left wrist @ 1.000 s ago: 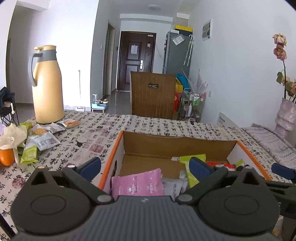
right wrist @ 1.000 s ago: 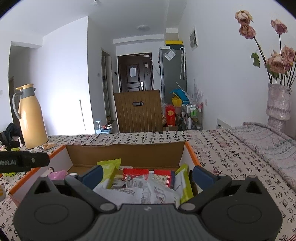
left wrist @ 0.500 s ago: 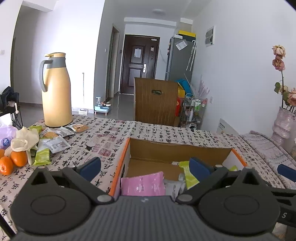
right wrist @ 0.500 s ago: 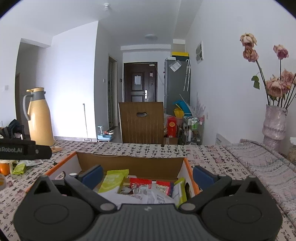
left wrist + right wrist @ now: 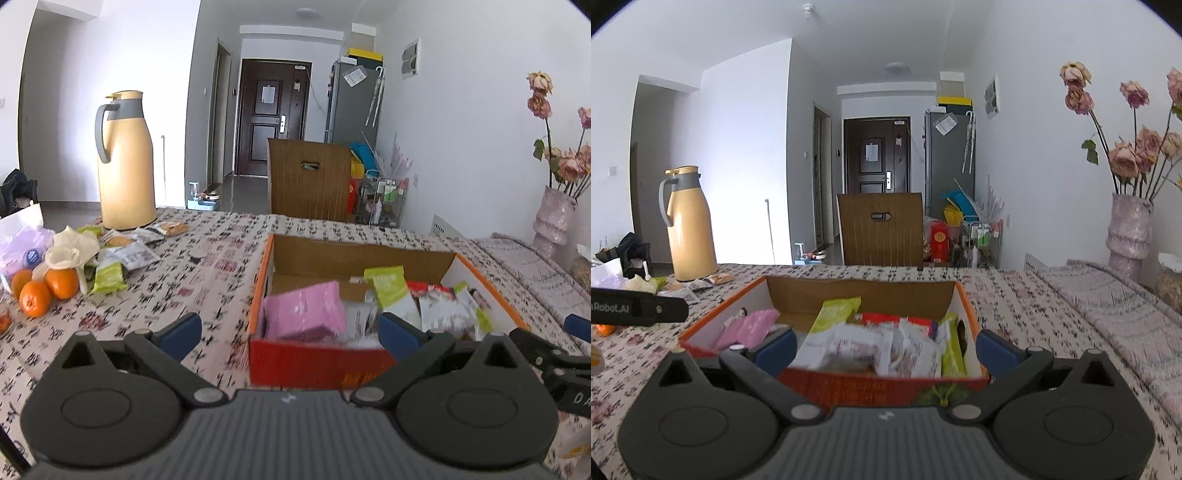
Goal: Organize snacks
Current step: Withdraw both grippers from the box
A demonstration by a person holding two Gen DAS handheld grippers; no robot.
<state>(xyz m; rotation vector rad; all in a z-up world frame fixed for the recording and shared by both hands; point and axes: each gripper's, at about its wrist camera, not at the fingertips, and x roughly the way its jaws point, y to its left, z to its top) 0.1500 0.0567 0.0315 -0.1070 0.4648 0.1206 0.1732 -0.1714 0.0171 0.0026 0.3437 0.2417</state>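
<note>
Snacks fill my orange cardboard box (image 5: pixel 261 291) on the table (image 5: pixel 207 266): a pink packet (image 5: pixel 304 314) at its left end, green and white packets (image 5: pixel 886 343) heaped toward the right. More loose snack packets (image 5: pixel 122 254) lie near the table's far left edge, by the yellow thermos (image 5: pixel 125 162) and the oranges (image 5: pixel 44 290). My left hand-held gripper (image 5: pixel 290 330) and my right hand-held gripper (image 5: pixel 886 347) both hang with fingers spread apart, holding nothing, at the box's near side.

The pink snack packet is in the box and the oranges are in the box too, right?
Not quite. The pink snack packet is in the box, but the oranges lie on the table, left of the box. The left wrist view shows it.
</note>
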